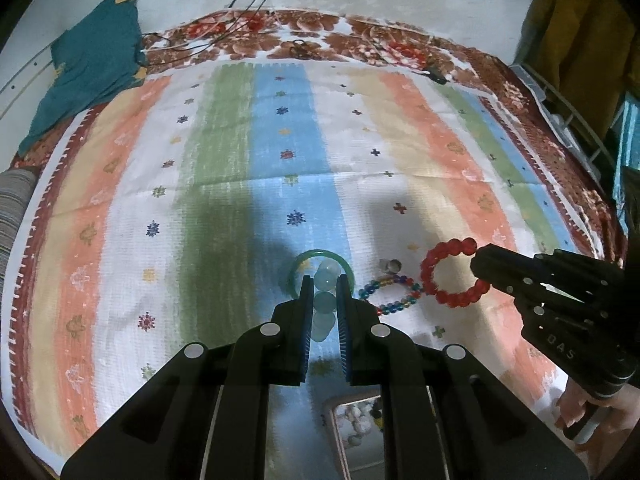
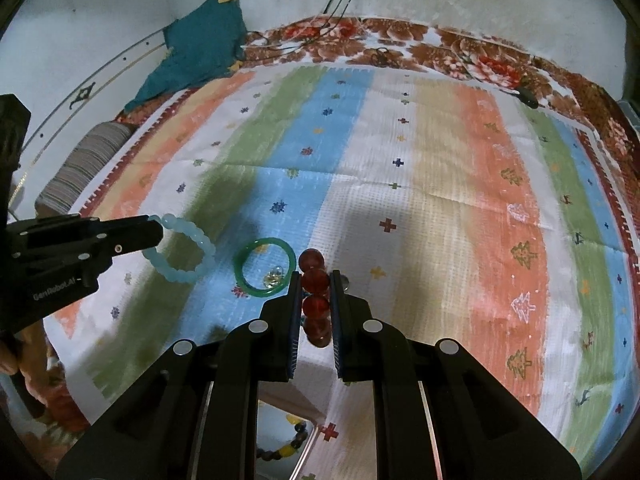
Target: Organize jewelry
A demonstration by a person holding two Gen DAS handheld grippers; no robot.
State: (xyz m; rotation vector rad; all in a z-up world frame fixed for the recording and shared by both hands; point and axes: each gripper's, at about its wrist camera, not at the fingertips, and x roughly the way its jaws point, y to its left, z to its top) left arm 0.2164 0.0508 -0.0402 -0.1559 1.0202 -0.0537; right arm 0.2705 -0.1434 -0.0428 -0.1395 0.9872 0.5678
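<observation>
— Where are the bracelets?
— The pale blue bracelet (image 2: 180, 252) is clamped in the left gripper (image 1: 325, 280), the red bracelet (image 1: 452, 276) in the right gripper (image 2: 317, 276), above the striped bedspread (image 1: 360, 140).
— And the jaws?
— Both nearly closed on beads; a green bangle (image 2: 264, 266) lies between.

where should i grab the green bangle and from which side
Come from straight above and close the jaws across one arc of the green bangle, one inside the ring and one outside. It lies flat on the striped cloth, so there is no side edge to pinch. Use the far arc; something small and shiny sits inside the near rim.
</observation>
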